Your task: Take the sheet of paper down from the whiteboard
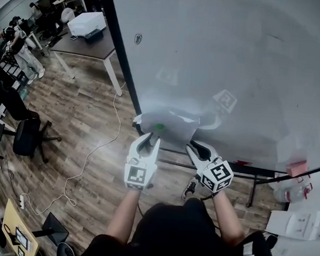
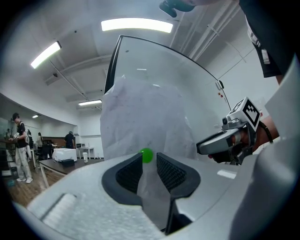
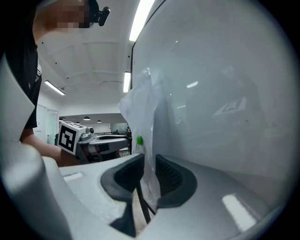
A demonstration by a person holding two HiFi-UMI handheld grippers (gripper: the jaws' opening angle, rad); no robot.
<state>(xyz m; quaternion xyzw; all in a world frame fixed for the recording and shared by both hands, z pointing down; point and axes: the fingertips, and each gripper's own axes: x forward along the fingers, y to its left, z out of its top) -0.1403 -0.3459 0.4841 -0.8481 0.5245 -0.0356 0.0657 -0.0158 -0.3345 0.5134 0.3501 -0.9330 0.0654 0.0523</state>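
Observation:
The sheet of paper (image 1: 168, 122) is crumpled and stands off the lower edge of the whiteboard (image 1: 237, 59), with a green magnet (image 1: 159, 127) on it. My left gripper (image 1: 148, 143) is at the sheet's lower left; in the left gripper view the paper (image 2: 145, 122) runs through the gap between its jaws, whose pads stand apart, and the green magnet (image 2: 146, 155) sits just past the tips of this gripper (image 2: 149, 161). My right gripper (image 1: 198, 151) is at the lower right. In the right gripper view this gripper (image 3: 149, 161) has its jaws close on the paper's edge (image 3: 143, 112).
The whiteboard stands on a dark frame with legs on a wooden floor. A table (image 1: 95, 45) with a white printer (image 1: 88, 24) is at the back left. An office chair (image 1: 27, 136) and a white cable (image 1: 92, 152) are to the left. White boxes (image 1: 299, 221) lie at the right.

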